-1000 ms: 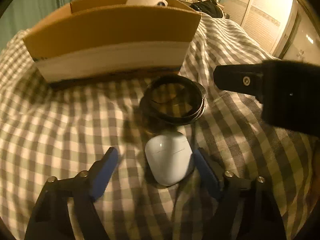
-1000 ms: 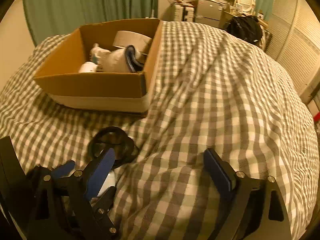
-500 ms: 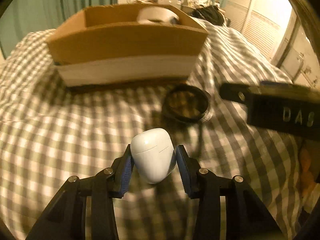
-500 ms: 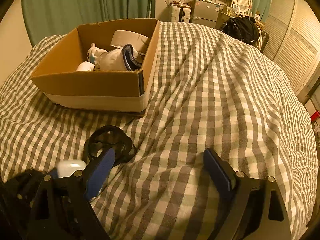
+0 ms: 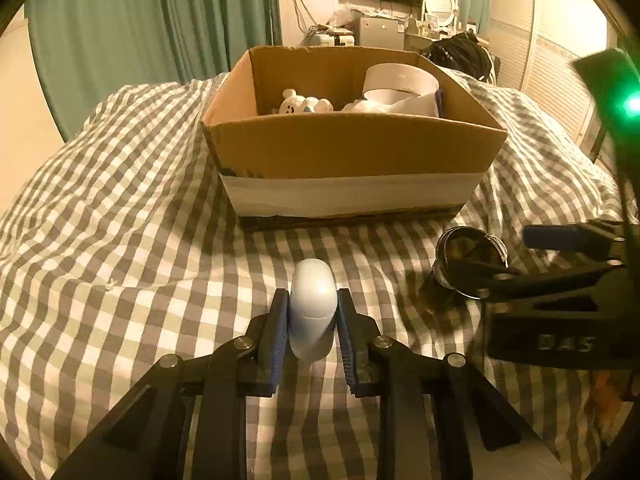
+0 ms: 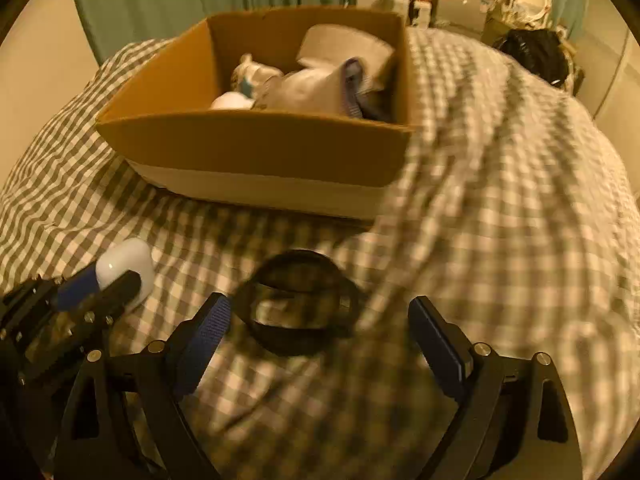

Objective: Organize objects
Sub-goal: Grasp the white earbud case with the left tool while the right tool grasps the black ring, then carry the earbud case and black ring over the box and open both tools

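Note:
A white earbud case (image 5: 312, 308) is pinched between the blue pads of my left gripper (image 5: 311, 320), lifted off the checked bedspread; the same case (image 6: 127, 268) shows at the left of the right wrist view. A black coiled strap (image 6: 298, 300) lies on the bedspread, between the wide-open fingers of my right gripper (image 6: 320, 332), which hangs just above it without touching. That strap (image 5: 468, 260) sits to the right of the case. The open cardboard box (image 5: 352, 148) stands behind both.
The box (image 6: 256, 148) holds a roll of tape (image 5: 400, 80), a small white plush toy (image 5: 304, 104) and folded cloth (image 6: 316, 88). The checked bedspread (image 5: 120, 240) is rumpled. Green curtains and furniture stand beyond the bed.
My left gripper closed on the earbud case and lifted it toward the box. My right gripper moved left and down over the black strap.

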`<move>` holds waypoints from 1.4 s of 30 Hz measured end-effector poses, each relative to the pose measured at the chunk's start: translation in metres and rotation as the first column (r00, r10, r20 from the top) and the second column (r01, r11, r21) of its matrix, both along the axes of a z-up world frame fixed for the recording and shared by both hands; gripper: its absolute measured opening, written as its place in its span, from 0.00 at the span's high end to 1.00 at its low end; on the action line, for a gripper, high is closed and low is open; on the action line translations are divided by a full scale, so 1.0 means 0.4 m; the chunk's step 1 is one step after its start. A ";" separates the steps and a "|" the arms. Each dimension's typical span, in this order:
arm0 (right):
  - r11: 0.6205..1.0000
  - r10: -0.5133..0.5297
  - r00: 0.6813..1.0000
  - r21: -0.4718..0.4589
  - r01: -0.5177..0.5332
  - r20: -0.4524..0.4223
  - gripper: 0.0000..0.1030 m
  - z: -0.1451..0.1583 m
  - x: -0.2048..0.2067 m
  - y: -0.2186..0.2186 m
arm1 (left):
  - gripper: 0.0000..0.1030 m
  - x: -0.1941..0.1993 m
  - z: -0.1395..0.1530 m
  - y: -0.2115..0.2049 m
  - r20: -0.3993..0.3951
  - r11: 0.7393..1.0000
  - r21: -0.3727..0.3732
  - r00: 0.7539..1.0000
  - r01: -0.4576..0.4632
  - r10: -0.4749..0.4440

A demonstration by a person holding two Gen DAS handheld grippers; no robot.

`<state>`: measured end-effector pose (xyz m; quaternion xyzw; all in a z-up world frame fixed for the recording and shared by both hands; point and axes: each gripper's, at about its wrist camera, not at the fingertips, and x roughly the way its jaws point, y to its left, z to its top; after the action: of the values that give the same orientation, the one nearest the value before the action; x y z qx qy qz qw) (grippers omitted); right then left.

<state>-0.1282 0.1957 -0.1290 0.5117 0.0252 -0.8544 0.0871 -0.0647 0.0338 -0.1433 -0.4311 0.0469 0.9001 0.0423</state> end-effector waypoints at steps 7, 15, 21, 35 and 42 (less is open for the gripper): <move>0.997 0.011 0.997 0.070 -0.016 0.072 0.24 -0.057 -0.029 -0.033 | 0.77 -0.013 -0.022 -0.019 0.040 0.999 0.037 0.999 0.006 -0.008; 0.998 -0.001 0.999 0.065 -0.001 0.034 0.26 -0.040 0.004 -0.020 | 0.74 -0.034 -0.068 -0.040 0.130 0.996 0.084 0.991 0.000 -0.011; 0.999 -0.007 1.000 0.036 0.006 0.017 0.26 -0.028 0.019 -0.004 | 0.68 -0.051 -0.086 -0.037 0.141 0.994 0.104 0.990 0.015 -0.029; 1.000 -0.008 1.000 0.006 0.008 -0.018 0.26 -0.027 0.050 0.008 | 0.78 -0.036 -0.055 -0.049 0.088 0.990 0.140 0.996 0.016 -0.029; 0.999 -0.005 0.994 0.033 0.009 -0.110 0.26 0.048 0.102 -0.009 | 0.78 -0.011 0.016 -0.043 0.034 0.991 0.133 0.999 0.033 -0.038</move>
<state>-0.0876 0.1921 -0.1097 0.4651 0.0423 -0.8811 0.0740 -0.0691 0.0165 -0.1369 -0.4428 -0.0060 0.8923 0.0874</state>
